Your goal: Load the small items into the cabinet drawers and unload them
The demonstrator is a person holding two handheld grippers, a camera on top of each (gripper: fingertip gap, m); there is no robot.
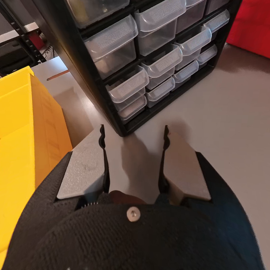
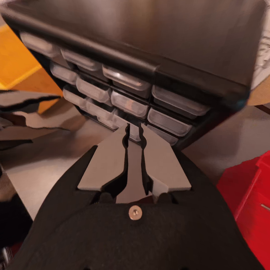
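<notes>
A black cabinet (image 1: 160,115) with rows of clear plastic drawers stands on the grey table (image 1: 211,131). Several drawers, such as one in the lower left column (image 1: 128,86), stick out partway. My left gripper (image 1: 134,127) is open and empty, low over the table just in front of the cabinet's lower left corner. In the blurred right wrist view I look down on the cabinet's top (image 2: 146,36). My right gripper (image 2: 134,126) has only a narrow gap between its fingers, nothing in it, and its tips are close in front of the bottom drawers (image 2: 165,135).
A yellow bin (image 1: 21,131) stands left of the cabinet and shows in the right wrist view too (image 2: 17,65). A red bin (image 1: 251,26) stands to its right (image 2: 248,197). The left gripper's fingers (image 2: 29,105) show at the right view's left edge. Dark shelving (image 1: 21,36) stands behind.
</notes>
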